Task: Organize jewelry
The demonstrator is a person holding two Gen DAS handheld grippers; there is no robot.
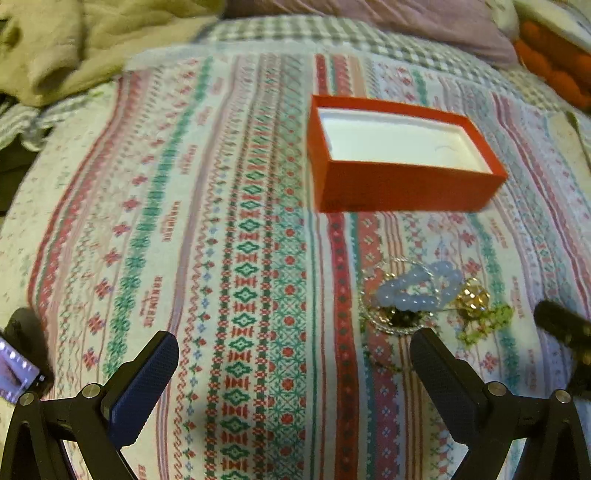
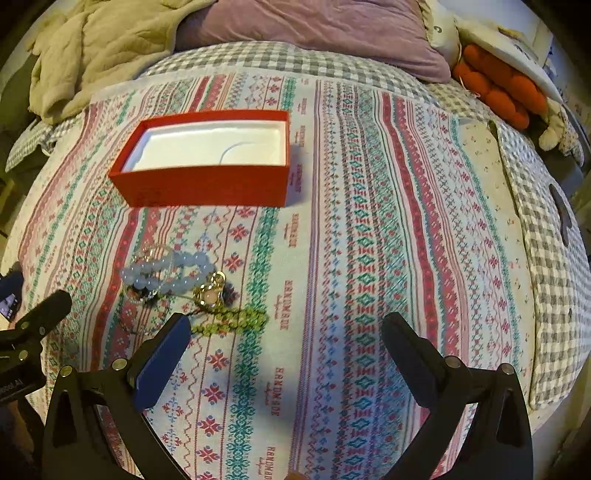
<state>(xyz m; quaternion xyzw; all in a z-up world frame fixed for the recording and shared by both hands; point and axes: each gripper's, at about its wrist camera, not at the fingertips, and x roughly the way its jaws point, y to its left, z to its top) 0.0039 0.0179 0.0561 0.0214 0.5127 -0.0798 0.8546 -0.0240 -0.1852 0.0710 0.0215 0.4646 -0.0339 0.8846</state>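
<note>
An open red box (image 1: 402, 181) with a white empty inside lies on the patterned cloth; it also shows in the right wrist view (image 2: 207, 184). In front of it lies a small heap of jewelry: a pale blue bead bracelet (image 1: 417, 291) (image 2: 166, 275), a gold piece (image 1: 472, 299) (image 2: 212, 293), a green bead strand (image 1: 487, 325) (image 2: 236, 321) and a clear bead loop. My left gripper (image 1: 295, 350) is open and empty, with the heap just beyond its right finger. My right gripper (image 2: 288, 332) is open and empty, with the heap just beyond its left finger.
The patterned cloth (image 2: 369, 258) covers a bed with a grey checked sheet (image 2: 554, 295). A beige blanket (image 2: 103, 48), a mauve pillow (image 2: 325, 33) and an orange knitted cushion (image 2: 498, 88) lie at the back. A phone screen (image 1: 14, 373) shows at far left.
</note>
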